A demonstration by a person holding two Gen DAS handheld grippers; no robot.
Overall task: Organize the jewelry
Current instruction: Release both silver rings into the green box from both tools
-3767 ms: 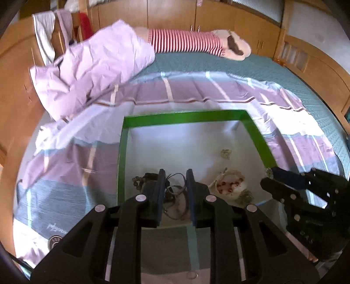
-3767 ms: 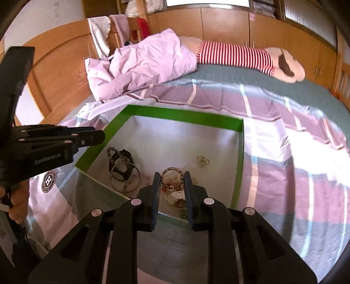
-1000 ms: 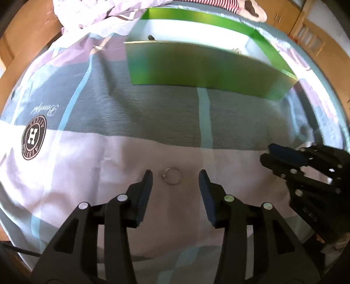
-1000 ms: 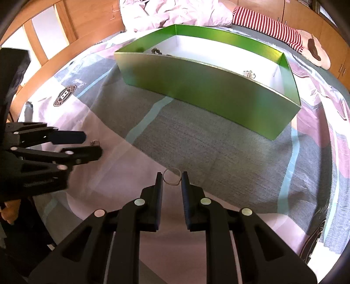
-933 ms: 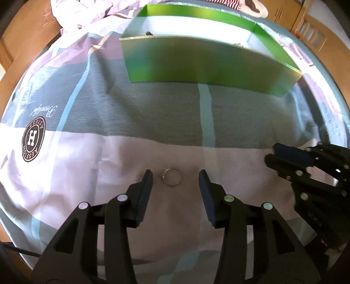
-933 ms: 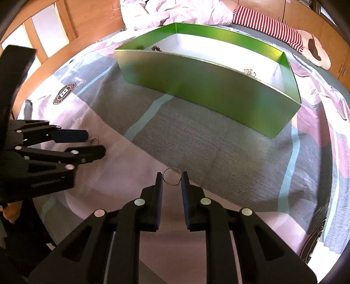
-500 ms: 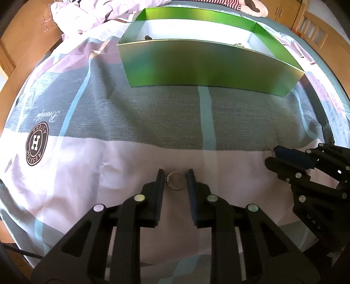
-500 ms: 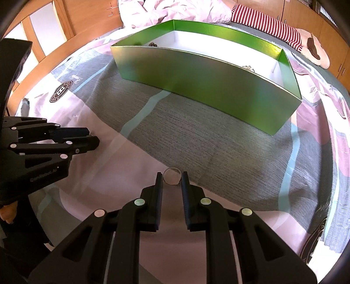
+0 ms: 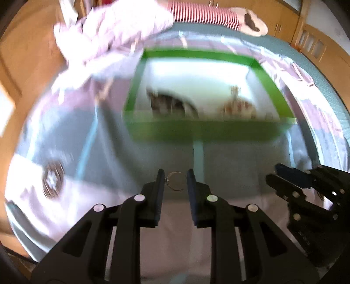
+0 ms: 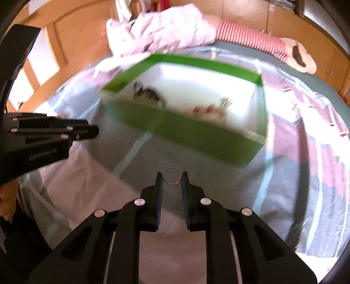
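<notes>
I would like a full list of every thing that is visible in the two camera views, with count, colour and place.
ring in left gripper: one, thin, silver, between the left fingers.
ring in right gripper: one, thin, pale, between the right fingers.
box: one, green walls, white inside, open, on the bed.
jewelry in the box: a dark pile at its left, a reddish and pale pile at its right; blurred, count unclear.
bedspread: one, grey, pink and white blocks, under the box.
duvet: one, pale pink, crumpled, behind the box.
striped cushion: one, red and white, far end of the bed.
wooden cupboards: brown, behind the bed.
left gripper: black, closed on its ring.
right gripper: black, closed on its ring.
</notes>
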